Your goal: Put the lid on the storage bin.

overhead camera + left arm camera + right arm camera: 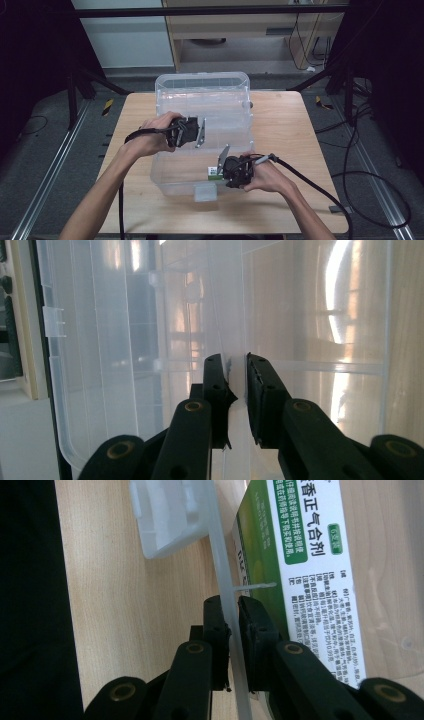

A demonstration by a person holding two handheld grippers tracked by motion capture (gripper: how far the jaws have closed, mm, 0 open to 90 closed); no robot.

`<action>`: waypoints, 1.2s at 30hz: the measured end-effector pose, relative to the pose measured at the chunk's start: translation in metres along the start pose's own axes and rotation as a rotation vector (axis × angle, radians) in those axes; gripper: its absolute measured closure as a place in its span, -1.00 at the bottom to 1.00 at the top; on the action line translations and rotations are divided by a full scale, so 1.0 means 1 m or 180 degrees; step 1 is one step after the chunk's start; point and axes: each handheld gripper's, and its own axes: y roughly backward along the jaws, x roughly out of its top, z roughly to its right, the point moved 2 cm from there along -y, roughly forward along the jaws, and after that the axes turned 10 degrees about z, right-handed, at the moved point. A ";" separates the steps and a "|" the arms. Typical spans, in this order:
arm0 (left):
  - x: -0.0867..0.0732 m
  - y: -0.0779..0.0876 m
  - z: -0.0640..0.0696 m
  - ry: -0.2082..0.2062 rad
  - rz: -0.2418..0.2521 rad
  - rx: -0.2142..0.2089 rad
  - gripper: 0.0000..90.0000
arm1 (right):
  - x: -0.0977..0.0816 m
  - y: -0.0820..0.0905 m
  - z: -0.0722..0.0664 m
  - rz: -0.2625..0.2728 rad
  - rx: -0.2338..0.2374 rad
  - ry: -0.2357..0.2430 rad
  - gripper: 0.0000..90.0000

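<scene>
A: Where are the two arms?

B: Both bare forearms come in over the near edge of the counter. The left hand (150,137) sits toward the middle of the counter, wrapped around the left gripper (236,371), which points to the right, level with the counter.

A: And its fingers (216,390)?

B: Nearly together, a narrow gap between them, pinching a thin clear wall.

A: The other side?

B: The right hand (267,176) lies nearer the near edge and holds the right gripper (233,611), which points left. Its fingers (254,630) are also drawn close, clamped on a thin clear edge.
</scene>
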 end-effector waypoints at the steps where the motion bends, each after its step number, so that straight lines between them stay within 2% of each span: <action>1: 0.000 0.000 0.001 0.0001 0.0021 0.0011 0.75 | 0.000 0.000 0.000 0.0007 0.0001 -0.0001 0.84; 2: 0.000 0.001 0.002 0.0002 0.0025 0.0018 0.75 | 0.000 0.000 0.000 0.0007 0.0001 -0.0001 0.84; 3: 0.000 0.002 0.005 0.0079 0.0009 -0.0007 0.75 | -0.001 0.000 -0.001 0.0020 -0.0012 -0.0015 0.84; 7: 0.002 0.005 0.007 0.0009 -0.0001 0.0028 0.76 | -0.001 0.000 -0.001 0.0020 -0.0030 -0.0018 0.84; 25: 0.002 0.018 0.029 0.0067 0.0072 0.0083 0.76 | -0.004 0.000 -0.004 0.0104 -0.0068 -0.0069 0.82; 28: 0.002 0.019 0.031 0.0011 0.0123 0.0114 0.76 | -0.004 0.000 -0.004 0.0101 -0.0069 -0.0079 0.82; 32: 0.002 0.023 0.037 0.0028 0.0124 0.0086 0.76 | -0.004 0.000 -0.003 0.0110 -0.0062 -0.0080 0.82; 34: 0.002 0.024 0.042 0.0103 0.0129 0.0059 0.76 | -0.004 0.000 -0.004 0.0112 -0.0076 -0.0077 0.82; 36: 0.002 0.024 0.044 0.0113 0.0156 0.0063 0.75 | -0.004 0.001 -0.004 0.0110 -0.0083 -0.0091 0.82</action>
